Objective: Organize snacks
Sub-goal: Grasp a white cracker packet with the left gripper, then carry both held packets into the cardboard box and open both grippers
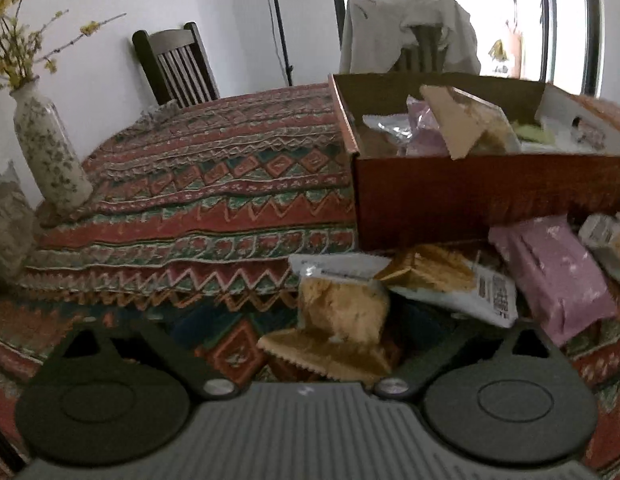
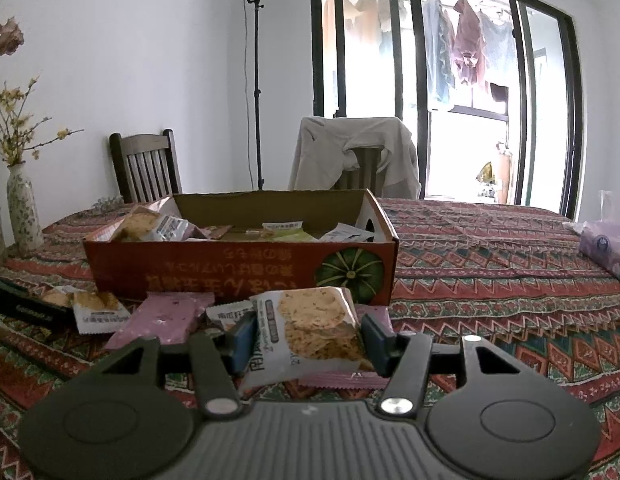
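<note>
- Patterned red, green and orange cloth (image 2: 490,264) covers the whole table, with white wall behind and a dark-framed glass door (image 2: 442,92) showing laundry hung outside.
- Two wooden chairs stand at the far edge: a bare slatted chair (image 2: 145,166) and a second chair with a pale garment draped over it (image 2: 350,156); a lamp on a thin stand (image 2: 255,80) rises between them.
- At the table's left end stands a flowered vase (image 1: 49,148) holding thin twigs with yellow blossoms.
- An open cardboard box (image 2: 237,268), printed with a green pumpkin, sits near the middle of the table; several snack packets already lie inside it.
- In front of the box's near wall lies a loose heap of snacks: a purple packet (image 2: 165,320), a clear cracker packet with a white label (image 2: 97,308) and others partly hidden.
- My right gripper (image 2: 310,344) is clamped on a cracker packet (image 2: 314,328); both blue pads press its sides and it stands upright between them, just in front of the box.
- My left gripper (image 1: 305,344) hangs over the left part of the heap with its jaws spread wide; the fingertips are dark and blurred, and I see no pad touching anything.
- Between the left jaws lies a golden cracker packet (image 1: 342,320), resting on the cloth, with another labelled packet (image 1: 450,280) and a purple one (image 1: 550,276) beside it to the right.
- A tissue pack (image 2: 606,248) lies well apart at the table's right side.
</note>
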`<state>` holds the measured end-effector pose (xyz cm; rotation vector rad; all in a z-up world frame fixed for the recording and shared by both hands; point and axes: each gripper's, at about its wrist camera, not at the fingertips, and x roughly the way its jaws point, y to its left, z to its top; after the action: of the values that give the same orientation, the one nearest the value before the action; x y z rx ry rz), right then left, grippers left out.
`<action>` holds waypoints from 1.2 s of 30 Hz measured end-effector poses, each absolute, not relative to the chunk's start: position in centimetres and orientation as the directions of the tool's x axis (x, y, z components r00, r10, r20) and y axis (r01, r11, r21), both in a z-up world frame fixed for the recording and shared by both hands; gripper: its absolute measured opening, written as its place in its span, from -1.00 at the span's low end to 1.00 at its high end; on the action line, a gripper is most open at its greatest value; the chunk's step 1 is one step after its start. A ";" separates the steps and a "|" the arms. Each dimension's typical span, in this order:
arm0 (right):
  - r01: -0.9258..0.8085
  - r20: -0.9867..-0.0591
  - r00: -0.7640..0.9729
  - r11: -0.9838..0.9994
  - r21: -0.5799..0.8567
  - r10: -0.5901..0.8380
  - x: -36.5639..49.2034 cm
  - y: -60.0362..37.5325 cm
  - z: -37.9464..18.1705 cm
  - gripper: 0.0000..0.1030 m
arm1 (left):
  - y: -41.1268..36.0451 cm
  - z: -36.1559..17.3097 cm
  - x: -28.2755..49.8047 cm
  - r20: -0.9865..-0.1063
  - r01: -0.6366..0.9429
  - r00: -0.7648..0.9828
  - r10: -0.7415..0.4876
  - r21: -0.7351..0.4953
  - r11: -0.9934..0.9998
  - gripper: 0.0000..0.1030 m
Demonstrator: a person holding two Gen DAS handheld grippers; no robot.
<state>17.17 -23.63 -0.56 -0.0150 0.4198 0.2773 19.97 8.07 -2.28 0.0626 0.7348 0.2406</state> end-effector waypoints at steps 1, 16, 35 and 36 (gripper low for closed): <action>-0.270 -0.404 0.876 0.962 0.042 0.264 17.1 -23.6 -0.6 0.09 | 8.2 -2.3 19.9 -0.653 -0.193 0.722 0.226 0.124 0.973 0.63; -0.276 -0.394 0.877 0.960 0.053 0.274 16.9 -23.8 -0.5 0.09 | 8.1 -0.3 15.4 -0.525 -0.220 0.826 0.202 0.030 0.975 -0.20; -0.338 -0.316 0.896 0.941 -0.024 0.313 17.8 -22.8 3.3 0.08 | 4.8 6.1 16.3 -0.347 -0.151 0.929 0.126 -0.045 0.988 -0.20; -0.339 -0.300 0.902 0.940 -0.042 0.312 18.2 -22.6 4.0 0.08 | 4.4 6.4 16.7 -0.338 -0.146 0.933 0.121 -0.048 0.988 -0.20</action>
<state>18.18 -22.61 4.02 -0.0940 0.2942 0.3374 16.74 4.42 6.45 -0.0730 0.3405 0.1369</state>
